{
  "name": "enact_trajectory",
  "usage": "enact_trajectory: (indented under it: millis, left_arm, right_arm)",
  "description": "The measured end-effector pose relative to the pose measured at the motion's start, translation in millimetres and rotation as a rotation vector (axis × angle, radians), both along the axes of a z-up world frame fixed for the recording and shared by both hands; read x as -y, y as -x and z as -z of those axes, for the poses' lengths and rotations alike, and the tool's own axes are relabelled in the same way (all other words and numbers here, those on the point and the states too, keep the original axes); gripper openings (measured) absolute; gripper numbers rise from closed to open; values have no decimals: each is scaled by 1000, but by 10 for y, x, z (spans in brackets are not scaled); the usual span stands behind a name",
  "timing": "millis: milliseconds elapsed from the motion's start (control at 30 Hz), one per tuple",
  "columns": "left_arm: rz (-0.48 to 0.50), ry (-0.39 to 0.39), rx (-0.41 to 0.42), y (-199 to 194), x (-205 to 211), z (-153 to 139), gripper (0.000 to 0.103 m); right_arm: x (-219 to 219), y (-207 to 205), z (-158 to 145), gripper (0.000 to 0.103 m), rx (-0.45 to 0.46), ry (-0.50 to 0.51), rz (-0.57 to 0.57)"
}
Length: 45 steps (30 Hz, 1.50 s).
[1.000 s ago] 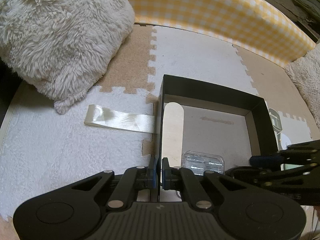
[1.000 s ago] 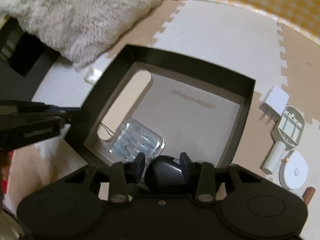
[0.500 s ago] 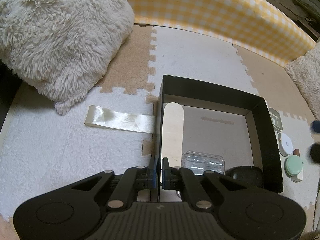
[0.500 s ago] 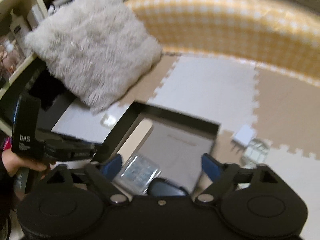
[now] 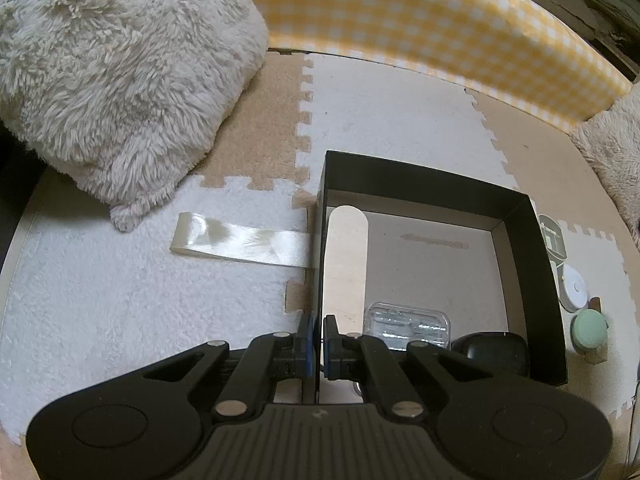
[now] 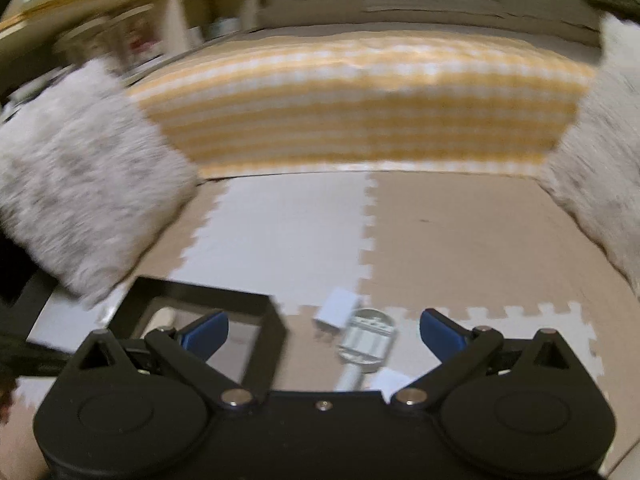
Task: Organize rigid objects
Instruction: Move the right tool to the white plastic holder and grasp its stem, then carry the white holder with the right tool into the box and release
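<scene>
Left: my left tool [image 5: 316,340] pinches the black box's [image 5: 536,280] left wall, steadying it; clear case [image 5: 408,326] and dark pod [image 5: 490,350] inside. Right: my right tool [image 6: 324,330] spread, empty. Next, I judge: the white adapter [image 6: 338,308] on the floor mat [image 6: 480,248].

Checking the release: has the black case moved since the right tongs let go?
No. The black case sits in the same near corner of the box, beside the clear pack.

No lettering, label, brand, number or sign can be read anywhere in either view; the right wrist view is blurred, and the objects' surfaces show no legible marks.
</scene>
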<state>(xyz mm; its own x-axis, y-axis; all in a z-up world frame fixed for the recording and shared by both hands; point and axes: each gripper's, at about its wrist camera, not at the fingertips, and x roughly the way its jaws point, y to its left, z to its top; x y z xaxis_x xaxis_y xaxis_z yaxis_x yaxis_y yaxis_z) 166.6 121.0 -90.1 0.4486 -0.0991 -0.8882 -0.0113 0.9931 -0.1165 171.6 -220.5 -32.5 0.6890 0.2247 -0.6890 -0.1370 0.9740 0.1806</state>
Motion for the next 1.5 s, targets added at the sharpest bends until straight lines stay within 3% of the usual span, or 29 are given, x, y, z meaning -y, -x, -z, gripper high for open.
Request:
enact_trajectory:
  millis: [67,133,233,433,600,800,1200,1500]
  left_arm:
    - [0,0,0,0,0,-1,4]
    - [-1,0,-1,1,1,-1,4]
    - [-1,1,-1,1,1,-3,4]
    - [0,-3,0,4,2,3,4]
    - [0,-4,1,4,0,6,4]
    - [4,-14,2,5,11,4,4]
    - [-3,-8,6,7,-1,6,4]
    - [-3,-12,8,13,4,11,4]
  right_arm:
    - [91,-24,130,81,-15,-35,24]
    - [161,-86,281,58,-57,-97,31]
    - [202,-167,494,46,-146,-164,57]
    - [49,-244,779,27,-265,-185,47]
    - [-86,-276,992,25,-343,-116,103]
    - [-93,-381,1082,24,-325,-70,164]
    - [-83,-427,1095,21,-276,-51,147]
    - [108,-356,808,19,-183,-151,194]
